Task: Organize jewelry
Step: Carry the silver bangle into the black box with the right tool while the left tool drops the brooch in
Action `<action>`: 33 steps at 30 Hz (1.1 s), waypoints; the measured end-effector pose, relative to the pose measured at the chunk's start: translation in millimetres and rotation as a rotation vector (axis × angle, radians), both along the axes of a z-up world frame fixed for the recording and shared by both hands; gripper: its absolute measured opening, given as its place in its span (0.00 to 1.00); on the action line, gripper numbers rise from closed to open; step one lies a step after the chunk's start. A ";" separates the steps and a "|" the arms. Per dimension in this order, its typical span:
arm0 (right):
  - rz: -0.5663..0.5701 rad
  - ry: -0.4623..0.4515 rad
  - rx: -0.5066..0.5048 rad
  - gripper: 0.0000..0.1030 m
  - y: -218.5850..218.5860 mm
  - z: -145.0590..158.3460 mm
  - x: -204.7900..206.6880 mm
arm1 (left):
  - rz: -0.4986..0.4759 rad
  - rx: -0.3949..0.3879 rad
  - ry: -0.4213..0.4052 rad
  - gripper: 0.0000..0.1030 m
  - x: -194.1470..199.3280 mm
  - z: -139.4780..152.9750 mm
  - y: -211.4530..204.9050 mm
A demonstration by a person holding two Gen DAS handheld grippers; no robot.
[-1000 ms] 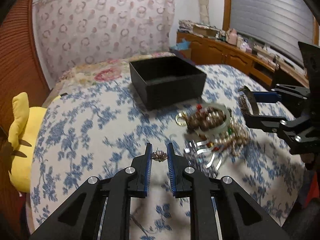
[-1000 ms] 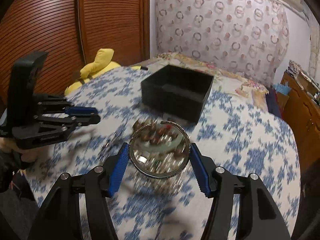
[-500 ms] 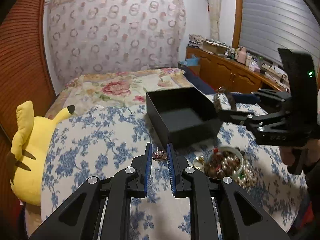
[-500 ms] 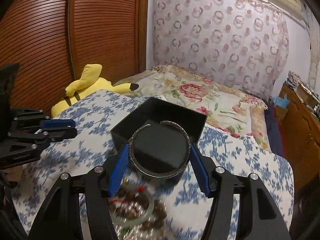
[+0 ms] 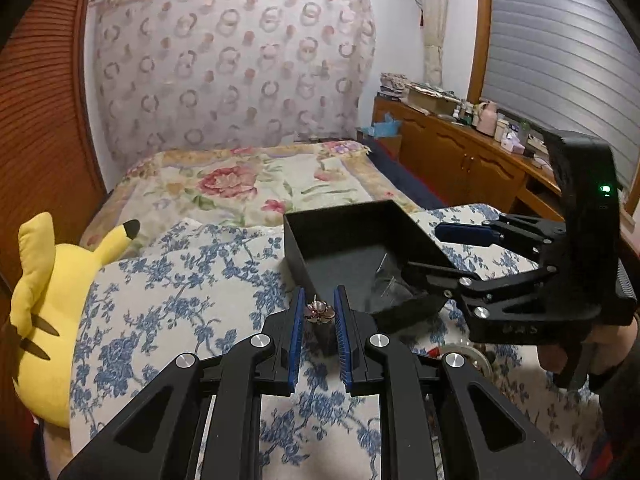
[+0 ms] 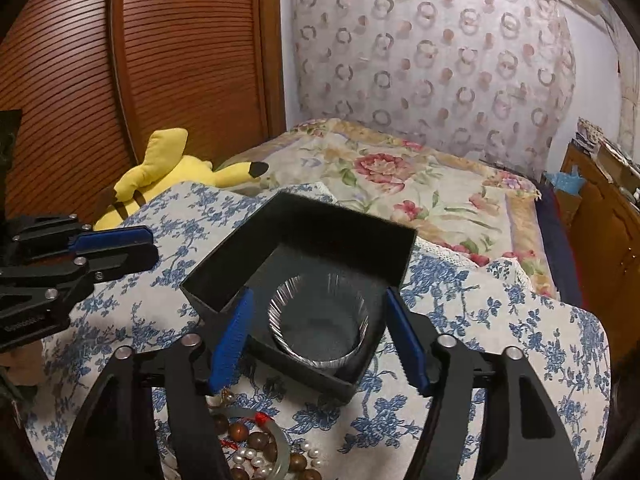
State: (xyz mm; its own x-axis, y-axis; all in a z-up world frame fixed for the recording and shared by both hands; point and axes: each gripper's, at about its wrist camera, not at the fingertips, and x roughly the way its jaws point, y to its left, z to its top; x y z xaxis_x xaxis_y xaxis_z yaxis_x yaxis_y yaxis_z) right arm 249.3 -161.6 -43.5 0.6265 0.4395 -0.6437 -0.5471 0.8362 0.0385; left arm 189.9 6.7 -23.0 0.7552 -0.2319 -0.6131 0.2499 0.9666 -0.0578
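Observation:
A black open box (image 5: 320,224) (image 6: 352,224) stands on the blue-flowered cloth. My left gripper (image 5: 319,310) is shut on a small pink flower earring (image 5: 319,312), just in front of the box's near wall. My right gripper (image 6: 318,334) is open above the box's near corner. A silver bangle (image 6: 318,326), blurred by motion, is between its fingers and inside the box, free of both pads. The right gripper also shows in the left wrist view (image 5: 436,250), over the box's right side. A heap of bead bracelets and pearls (image 6: 260,448) lies in front of the box.
A yellow Pikachu plush (image 5: 48,316) (image 6: 168,172) lies at the cloth's left edge. A flowered bedspread (image 5: 248,180) stretches behind the box. A wooden dresser (image 5: 472,152) with clutter runs along the right. A slatted wooden door (image 6: 140,60) is on the left.
Both grippers moved forward to the box. The right gripper opened and let go of the silver bangle, which now drops into the box. The left gripper still holds the earring.

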 end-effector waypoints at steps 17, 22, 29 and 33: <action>-0.046 -0.035 0.096 0.74 -51.0 15.2 -31.2 | -0.028 0.019 -0.001 0.24 30.6 0.9 -36.8; -0.048 -0.038 0.096 0.74 -54.9 11.3 -42.9 | -0.023 0.016 -0.013 0.51 25.0 3.4 -35.2; -0.030 -0.029 0.108 0.74 -56.8 7.0 -61.1 | -0.022 0.017 -0.015 0.66 -2.8 2.2 -19.9; -0.002 -0.020 0.094 0.74 -49.3 2.6 -70.8 | -0.027 0.019 -0.003 0.74 -21.7 -4.8 -10.0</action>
